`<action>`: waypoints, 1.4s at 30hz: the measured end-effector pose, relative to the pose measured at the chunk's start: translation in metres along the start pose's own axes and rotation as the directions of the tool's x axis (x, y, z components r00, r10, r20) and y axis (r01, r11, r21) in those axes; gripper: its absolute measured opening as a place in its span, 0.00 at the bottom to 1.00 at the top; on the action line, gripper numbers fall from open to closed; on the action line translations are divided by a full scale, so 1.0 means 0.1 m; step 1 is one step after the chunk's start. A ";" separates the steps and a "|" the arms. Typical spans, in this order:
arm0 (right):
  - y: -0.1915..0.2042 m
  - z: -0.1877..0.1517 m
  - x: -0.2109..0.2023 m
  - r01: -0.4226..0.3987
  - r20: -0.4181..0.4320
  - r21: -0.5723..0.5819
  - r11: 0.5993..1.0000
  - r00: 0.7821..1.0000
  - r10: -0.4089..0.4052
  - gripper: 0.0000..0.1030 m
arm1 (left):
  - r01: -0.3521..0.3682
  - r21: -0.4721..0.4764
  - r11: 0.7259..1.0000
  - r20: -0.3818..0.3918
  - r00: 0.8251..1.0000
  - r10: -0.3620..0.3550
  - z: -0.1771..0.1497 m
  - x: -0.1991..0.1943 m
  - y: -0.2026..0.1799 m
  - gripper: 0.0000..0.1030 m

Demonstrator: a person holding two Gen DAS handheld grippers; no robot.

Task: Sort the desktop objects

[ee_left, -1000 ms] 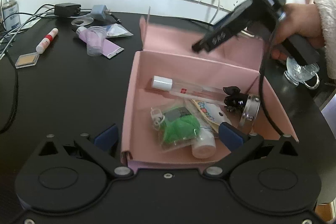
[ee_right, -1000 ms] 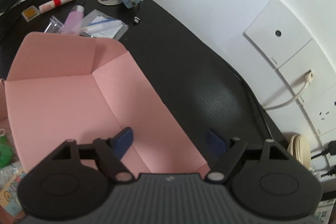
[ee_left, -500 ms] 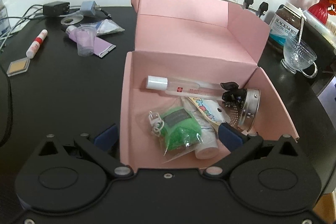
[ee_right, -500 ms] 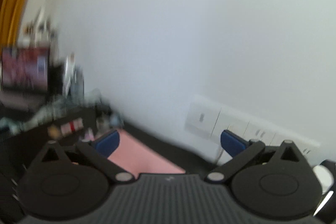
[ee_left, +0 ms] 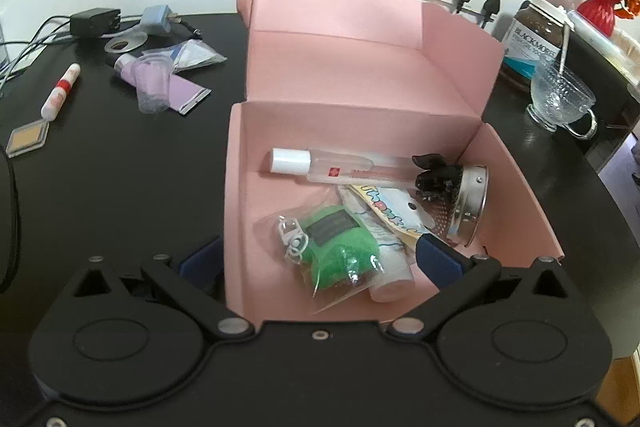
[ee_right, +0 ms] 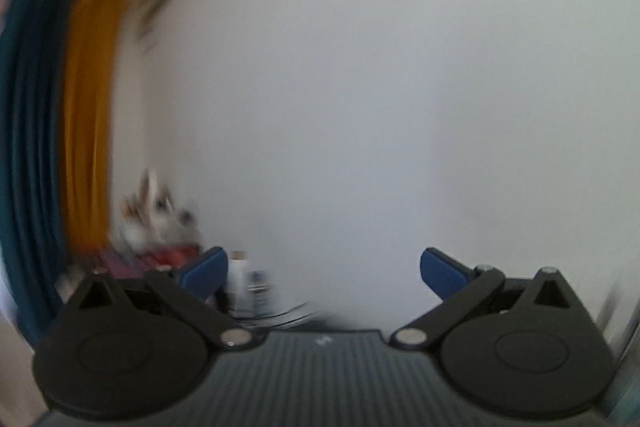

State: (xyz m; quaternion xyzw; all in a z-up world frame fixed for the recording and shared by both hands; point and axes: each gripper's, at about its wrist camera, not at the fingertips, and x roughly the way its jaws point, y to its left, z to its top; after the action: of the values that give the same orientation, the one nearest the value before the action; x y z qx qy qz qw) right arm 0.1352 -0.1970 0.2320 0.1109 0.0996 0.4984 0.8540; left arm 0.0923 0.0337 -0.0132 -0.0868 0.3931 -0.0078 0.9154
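Observation:
A pink cardboard box [ee_left: 360, 75] stands with its lid raised on the black desk [ee_left: 120, 171]. Inside lie a clear bottle with a white cap [ee_left: 336, 167], a green item in a clear bag [ee_left: 336, 247], a white tube [ee_left: 394, 279], a cartoon card [ee_left: 384, 207] and a metal tin with a black clip [ee_left: 464, 199]. My left gripper [ee_left: 316, 259] is open and straddles the box's near left wall, holding nothing. My right gripper [ee_right: 320, 267] is open and empty, pointing at a white wall in a blurred view.
Left of the box lie a lilac tube and small cup [ee_left: 150, 83], a white and red stick [ee_left: 62, 91], a compact [ee_left: 28, 139], chargers and cables [ee_left: 96, 23]. A glass cup with a spoon [ee_left: 560, 99], a brown jar [ee_left: 532, 39] and a red vase [ee_left: 598, 11] stand at the right.
The right gripper and the hand holding it have left the left wrist view and swung up towards the wall. The box lid has come up from lying flat. The left gripper stays put.

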 end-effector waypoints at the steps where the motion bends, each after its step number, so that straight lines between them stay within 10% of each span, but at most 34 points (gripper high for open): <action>1: -0.18 -0.05 0.05 -0.055 -0.013 0.162 0.985 0.998 0.057 0.99 | 0.003 0.002 1.000 0.003 1.000 -0.003 0.00 -0.01 0.00 1.00; 4: -0.48 -0.18 0.08 -0.101 0.038 0.415 0.904 0.995 0.093 0.99 | 0.015 -0.001 1.000 0.008 1.000 -0.015 -0.01 -0.02 0.02 1.00; 11: -0.57 -0.17 0.21 -0.048 -0.051 0.439 0.897 0.996 0.078 0.99 | 0.024 -0.010 1.000 0.010 1.000 -0.024 -0.01 -0.01 0.09 1.00; 14: -0.54 -0.19 0.23 0.139 -0.158 0.351 0.926 0.983 -0.088 0.99 | 0.017 0.011 1.000 0.007 1.000 -0.017 0.00 -0.02 0.11 1.00; 19: -0.39 -0.33 0.36 0.427 -0.338 0.027 0.904 0.855 -0.394 0.99 | 0.093 -0.010 0.996 0.106 0.990 -0.091 0.06 -0.22 0.21 1.00; 27: -0.08 -0.91 0.27 0.618 -0.370 -0.255 0.744 0.648 -0.666 0.99 | 0.095 -0.035 0.995 0.121 0.988 -0.090 0.07 -0.27 0.33 1.00; 32: 0.11 -1.24 0.18 0.618 -0.332 -0.448 0.646 0.556 -0.762 0.99 | 0.049 0.008 0.999 0.082 0.995 -0.049 -0.04 -0.26 0.37 1.00; 42: 0.06 -1.57 0.15 0.590 -0.379 -0.411 0.695 0.583 -0.719 0.99 | -0.051 -0.030 0.998 0.043 0.998 0.052 -0.07 -0.19 0.36 1.00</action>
State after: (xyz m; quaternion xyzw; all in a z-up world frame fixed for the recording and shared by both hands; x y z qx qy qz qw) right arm 0.0940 -0.1669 0.0830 -0.1751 0.2956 0.1636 0.9248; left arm 0.0718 0.0693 -0.0099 -0.0901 0.3754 0.0231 0.9222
